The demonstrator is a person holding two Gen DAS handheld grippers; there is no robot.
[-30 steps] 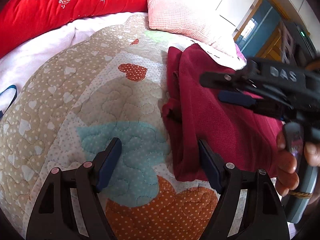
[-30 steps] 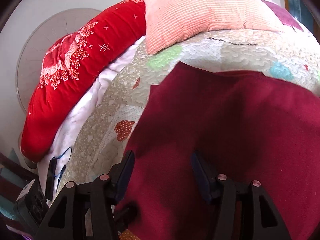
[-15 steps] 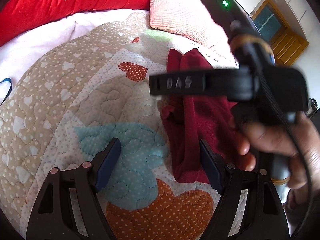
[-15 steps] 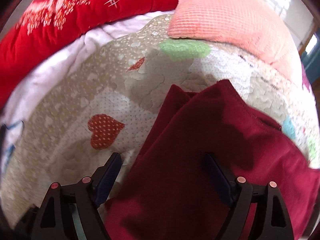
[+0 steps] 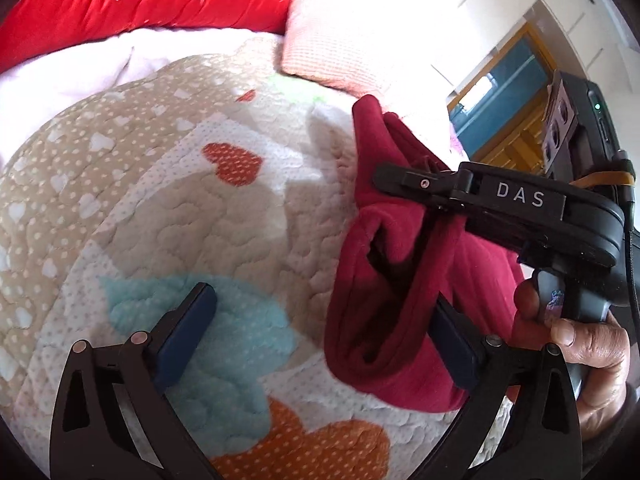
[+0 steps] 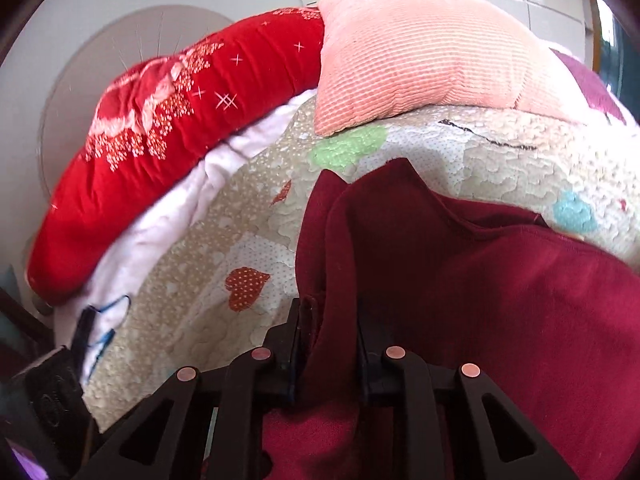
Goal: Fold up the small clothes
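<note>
Nearest the left camera: left gripper [image 5: 320, 320], fingers spread as wide as they go, having just been opening; its right finger sits against the near edge of the dark red garment [image 5: 400, 320], the left finger over bare quilt [image 5: 180, 216]. Nothing is pinched.
Right gripper: right gripper [image 6: 328, 340] has just been closing and is now clamped on a bunched fold of the garment's left edge; half a second ago its fingers straddled the cloth wide apart.
What changed in the cloth: a second ago the garment lay flat along the quilt; now its left side is gathered and lifted into an open loop under the right gripper.
Meaning for the task: by my reading, a fold is starting, with the right side holding the edge to carry it over and the left free to hold down or take a second corner. The fold is not yet laid.
Where the garment is: on the quilt, right of the orange heart patch [image 5: 236, 160], part raised, the rest lying flat.
Person: one hand [image 5: 576, 344] on the right gripper's handle.
Counts, near to far: two grippers; one garment; one quilt; one white sheet [image 6: 160, 232]; one pink cushion [image 6: 420, 56]; one red pillow [image 6: 168, 120].
</note>
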